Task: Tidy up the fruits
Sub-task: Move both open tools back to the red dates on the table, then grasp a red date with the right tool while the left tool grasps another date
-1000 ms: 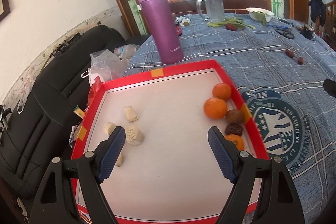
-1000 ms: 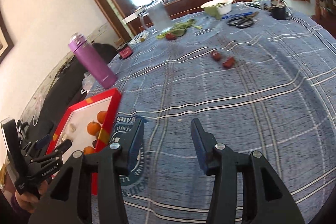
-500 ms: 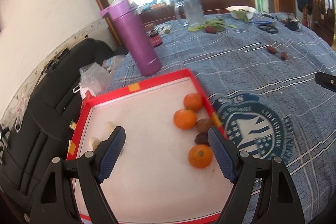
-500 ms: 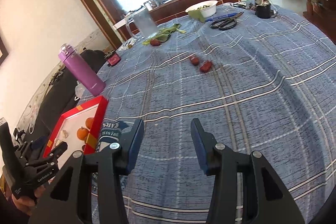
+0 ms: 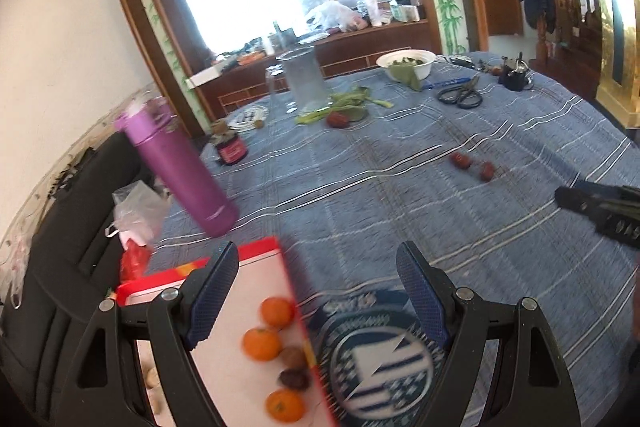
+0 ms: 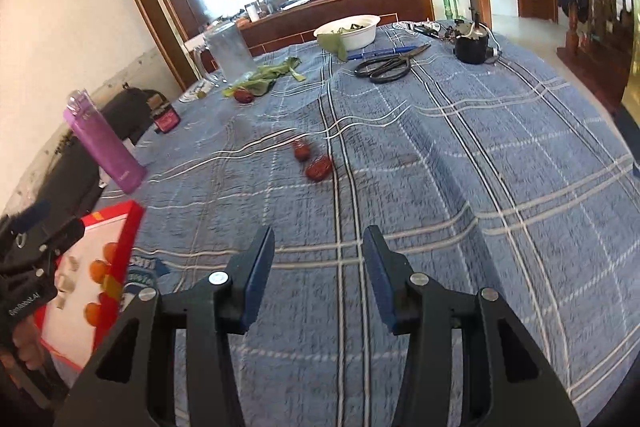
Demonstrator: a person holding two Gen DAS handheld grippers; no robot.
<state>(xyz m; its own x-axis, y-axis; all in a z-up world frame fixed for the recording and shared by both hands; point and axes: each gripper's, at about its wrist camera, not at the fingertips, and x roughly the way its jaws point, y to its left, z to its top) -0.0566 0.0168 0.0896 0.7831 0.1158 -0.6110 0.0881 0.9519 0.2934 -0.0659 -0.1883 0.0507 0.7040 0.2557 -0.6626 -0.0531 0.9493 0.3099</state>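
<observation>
My left tongs (image 5: 316,291) were spread wide and empty over the corner of the red tray (image 5: 290,291), where three oranges (image 5: 262,343) lay near its right rim. My right tongs (image 6: 319,277) were also spread, holding nothing — two red fruits (image 6: 318,167) lay ahead on the blue worktop (image 6: 480,167), well apart from the tray.

oranges (image 5: 262,343): three in the red tray
brown fruits (image 5: 293,356): two, in the tray between the oranges
red dates (image 6: 318,169): two loose mid-tabletop, plus a third by the greens
pale chunks (image 6: 66,283): at least three, kinda blurry
purple bottle (image 5: 180,169): one
glass mug (image 6: 230,53): one
scissors (image 6: 390,66): one pair
white bowl (image 6: 352,31): one
tongs: two sets
</observation>
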